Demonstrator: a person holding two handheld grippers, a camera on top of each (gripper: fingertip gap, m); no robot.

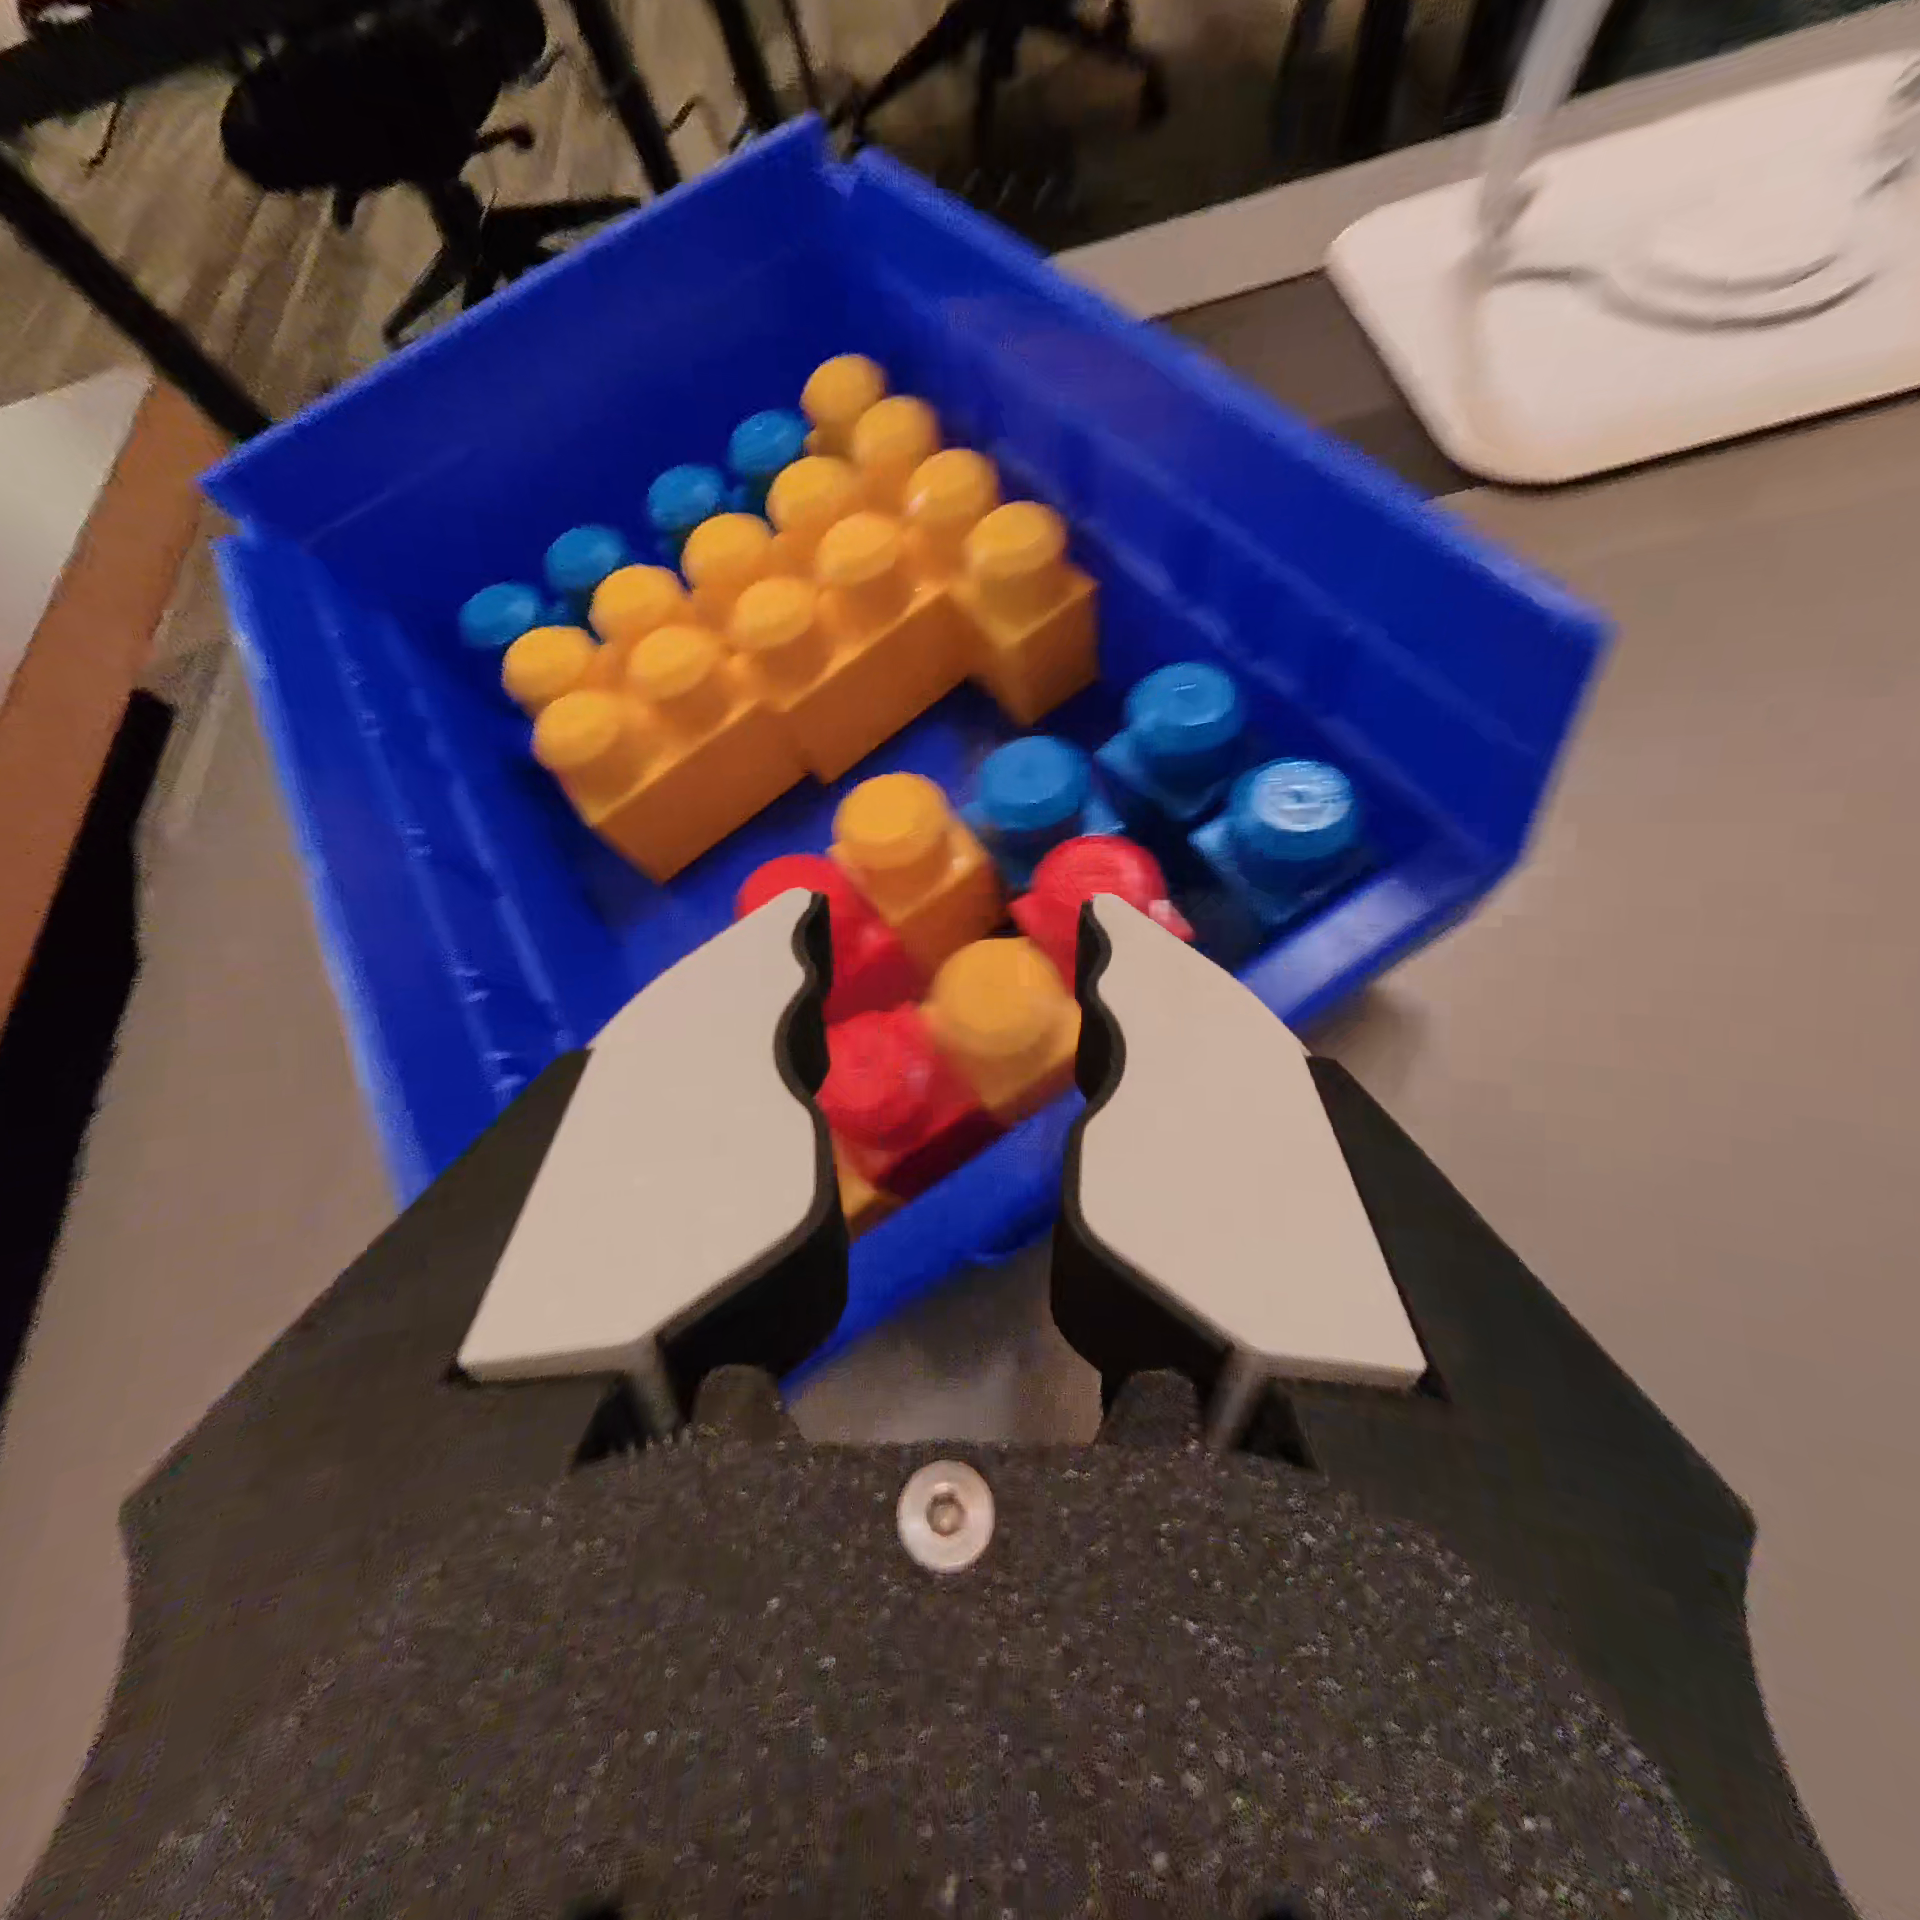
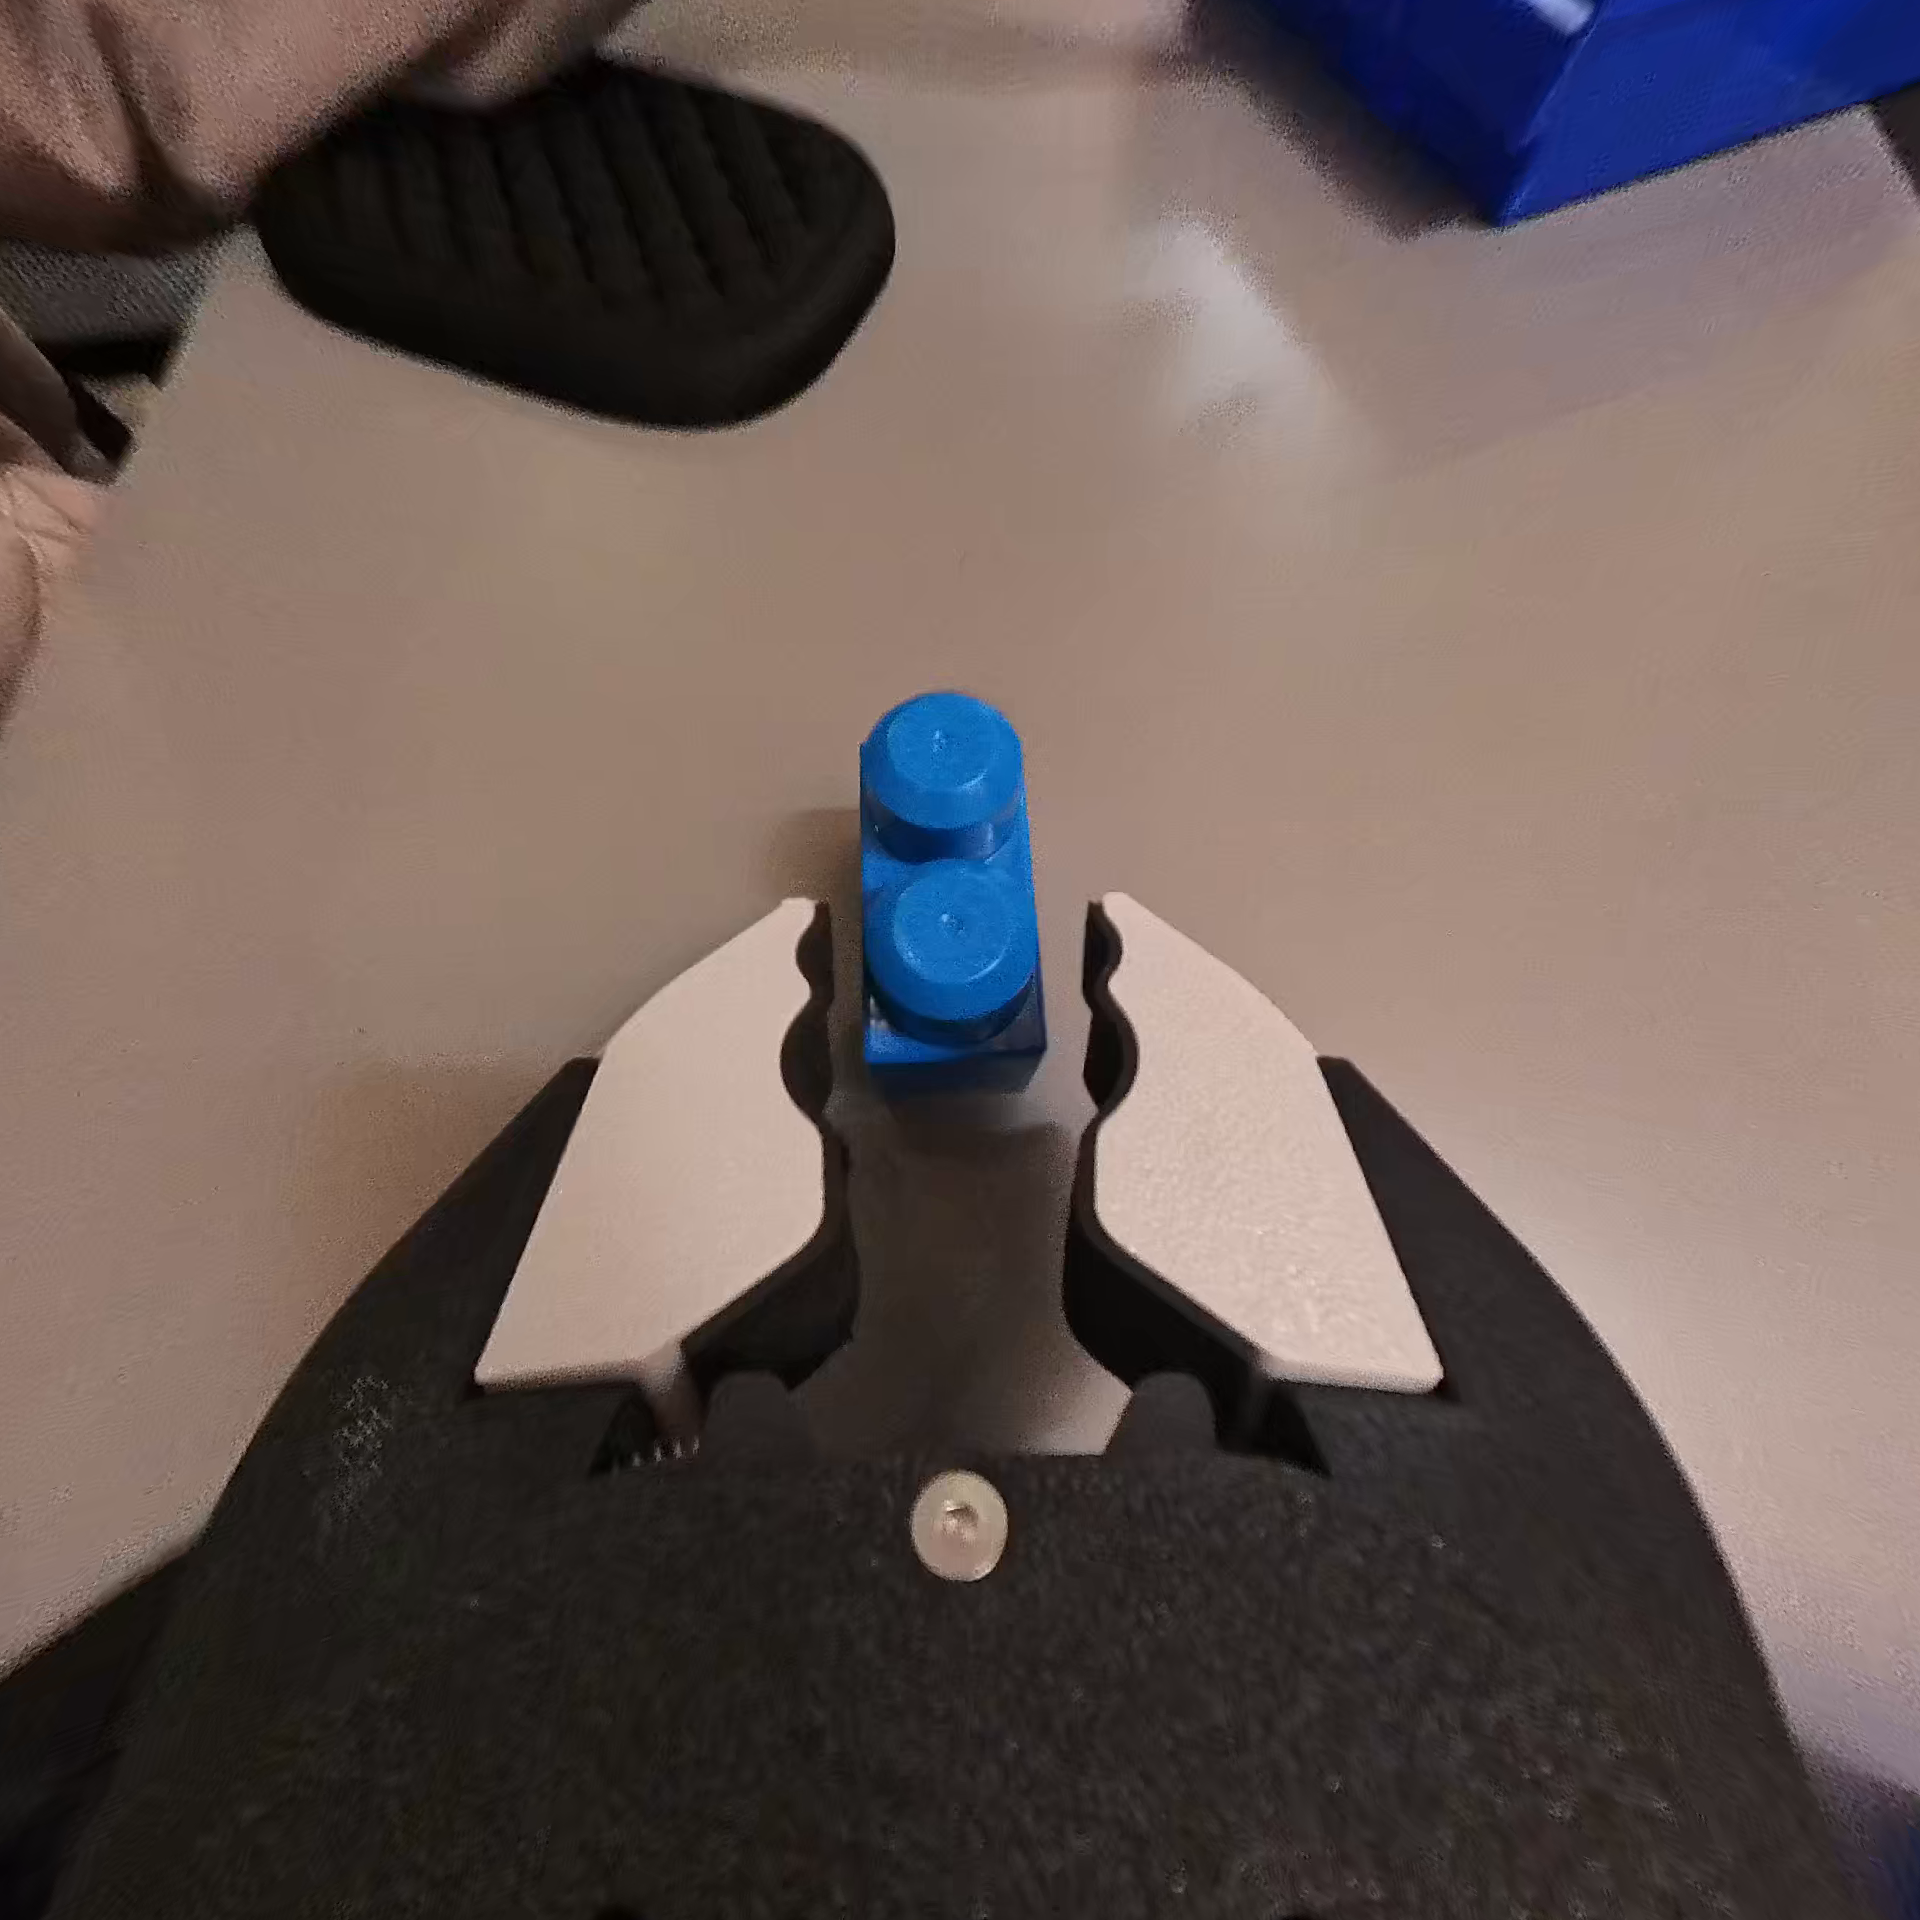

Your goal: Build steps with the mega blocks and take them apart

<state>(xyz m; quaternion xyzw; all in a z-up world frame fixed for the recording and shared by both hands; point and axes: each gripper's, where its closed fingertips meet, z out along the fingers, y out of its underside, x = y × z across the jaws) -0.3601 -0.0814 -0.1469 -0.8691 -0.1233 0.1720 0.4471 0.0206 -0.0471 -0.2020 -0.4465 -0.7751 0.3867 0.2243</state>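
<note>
Right claw [image 2: 956,940] gapes around small blue two-stud plastic block [image 2: 951,914] on bench, untouched; off-centre closing may skid it; left claw [image 1: 951,935] empty-wide over blue plastic bin [image 1: 582,436] of blocks.

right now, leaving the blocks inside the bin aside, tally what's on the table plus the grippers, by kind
blue bin: 1
blue two-stud block, loose on the table: 1
white stand base: 1
grippers, both open (left gripper, right gripper): 2
total: 5
</note>
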